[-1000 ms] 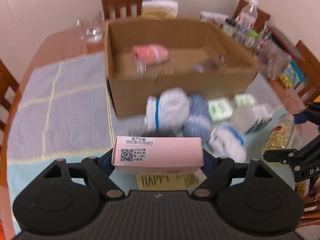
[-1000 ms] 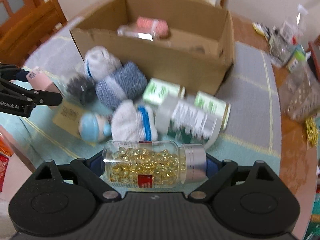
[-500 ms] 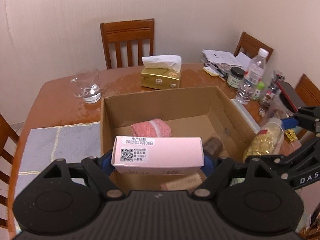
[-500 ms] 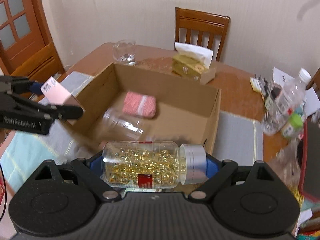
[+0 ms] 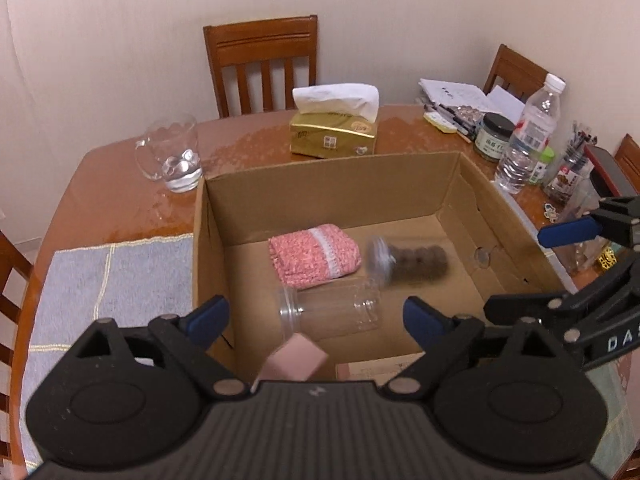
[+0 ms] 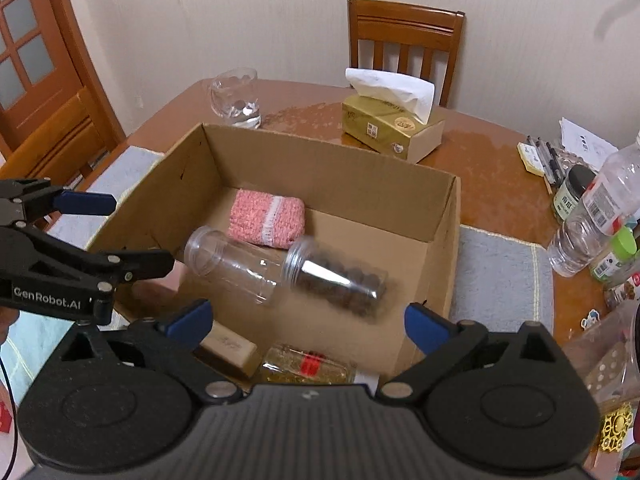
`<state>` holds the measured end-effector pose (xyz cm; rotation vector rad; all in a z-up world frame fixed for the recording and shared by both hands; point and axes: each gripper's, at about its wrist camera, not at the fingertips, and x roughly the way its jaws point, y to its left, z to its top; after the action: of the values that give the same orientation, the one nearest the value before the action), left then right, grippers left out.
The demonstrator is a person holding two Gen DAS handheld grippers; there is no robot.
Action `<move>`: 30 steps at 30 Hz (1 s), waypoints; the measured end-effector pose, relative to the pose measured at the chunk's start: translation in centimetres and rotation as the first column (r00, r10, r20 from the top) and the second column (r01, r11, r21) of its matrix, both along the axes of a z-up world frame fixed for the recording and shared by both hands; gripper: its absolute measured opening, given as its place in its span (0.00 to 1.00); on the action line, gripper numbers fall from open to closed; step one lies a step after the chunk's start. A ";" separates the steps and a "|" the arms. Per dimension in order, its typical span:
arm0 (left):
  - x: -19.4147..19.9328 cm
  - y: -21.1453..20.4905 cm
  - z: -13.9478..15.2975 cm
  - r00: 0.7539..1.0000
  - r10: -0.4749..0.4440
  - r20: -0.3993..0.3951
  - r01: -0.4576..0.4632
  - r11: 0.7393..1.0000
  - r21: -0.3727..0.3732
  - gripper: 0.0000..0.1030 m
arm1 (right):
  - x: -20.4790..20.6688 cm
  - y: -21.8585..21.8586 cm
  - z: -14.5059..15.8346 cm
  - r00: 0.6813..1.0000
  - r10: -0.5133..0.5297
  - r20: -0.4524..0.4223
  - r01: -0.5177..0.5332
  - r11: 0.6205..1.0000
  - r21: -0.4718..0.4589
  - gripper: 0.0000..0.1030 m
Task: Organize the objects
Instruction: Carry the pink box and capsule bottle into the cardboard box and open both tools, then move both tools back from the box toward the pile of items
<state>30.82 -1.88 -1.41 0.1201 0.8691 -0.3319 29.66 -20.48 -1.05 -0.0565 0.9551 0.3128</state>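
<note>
Both grippers' fingers point(image 5: 208, 316) wide apart above cardboard box point(image 5: 340, 184).

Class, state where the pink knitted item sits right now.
In both wrist views the pink knitted item lies inside the cardboard box, toward its back wall, beside the clear jar.

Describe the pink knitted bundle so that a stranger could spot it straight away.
Find the open brown cardboard box in the middle of the wooden table. On its floor toward the far wall lies the soft pink knitted bundle with a white band. Its neighbours are hard clear plastic jars lying on their sides, one empty, one with dark contents.
</note>
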 end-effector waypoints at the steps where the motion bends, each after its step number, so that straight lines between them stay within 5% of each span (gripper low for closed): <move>1: -0.1 0.0 0.1 1.000 -0.005 0.005 0.005 1.000 -0.001 0.91 | -0.2 -0.1 0.1 1.000 -0.005 0.005 0.005 1.000 0.006 1.00; 12: -3.7 0.7 1.0 0.999 -0.037 0.035 0.036 0.999 0.015 0.95 | -5.0 -1.3 2.5 0.983 -0.078 0.168 0.062 0.993 0.099 1.00; 16: -5.8 1.3 1.0 0.998 -0.046 0.042 0.045 0.999 0.018 0.96 | -6.6 -1.0 1.8 0.986 -0.095 0.135 0.087 0.994 0.060 1.00; 21: -9.0 2.5 0.8 0.998 -0.042 0.036 0.042 0.999 0.007 0.97 | -10.1 -1.0 1.4 0.970 -0.144 0.196 0.141 0.990 0.026 1.00; 30: -13.4 5.0 -2.8 0.998 -0.038 -0.040 0.038 0.999 -0.010 0.97 | -15.1 -0.8 -3.0 0.984 -0.177 0.025 0.177 0.984 0.004 1.00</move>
<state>17.40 3.11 -4.18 0.1219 0.9063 -0.3751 14.53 -21.29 -4.00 0.0262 0.9277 0.1482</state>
